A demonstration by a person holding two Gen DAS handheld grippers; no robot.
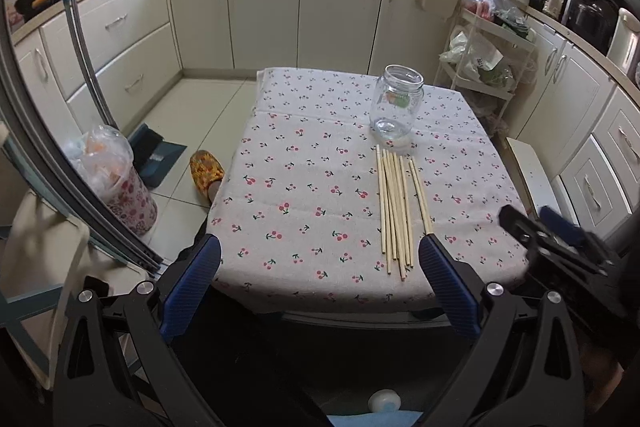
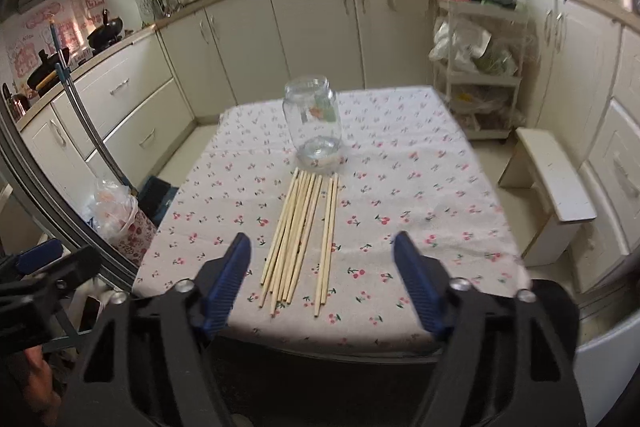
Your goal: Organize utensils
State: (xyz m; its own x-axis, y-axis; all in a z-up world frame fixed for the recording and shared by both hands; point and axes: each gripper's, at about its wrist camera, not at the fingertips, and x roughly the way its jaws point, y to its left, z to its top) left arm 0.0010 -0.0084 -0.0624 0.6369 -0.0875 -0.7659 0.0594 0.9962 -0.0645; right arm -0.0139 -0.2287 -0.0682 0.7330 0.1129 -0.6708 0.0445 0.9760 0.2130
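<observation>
Wooden chopsticks (image 2: 300, 239), thin and pale, lie in a loose bunch on the worktop (image 2: 420, 187), which wears a white cloth with little red cherries. In the right wrist view the bunch sits in the middle of the picture, with two sticks lying a bit apart on its right side. A clear glass jar (image 2: 314, 123) with no lid stands upright just past the far tips of the sticks, above them in the picture.

In the left wrist view the same sticks (image 1: 396, 211) lie right of the middle, and the jar (image 1: 396, 103) stands above them.

The right claw (image 2: 322, 247) with its blue ribbed pads is open and holds nothing. It hangs over the near ends of the sticks and does not touch them. The left claw (image 1: 320, 251) is open wide and empty too, low in the picture over the near edge of the worktop. Its right finger (image 1: 440, 267) is just beside the near ends of the sticks.

A flowery bin (image 1: 120, 183) with a plastic bag stands on the floor at the left
</observation>
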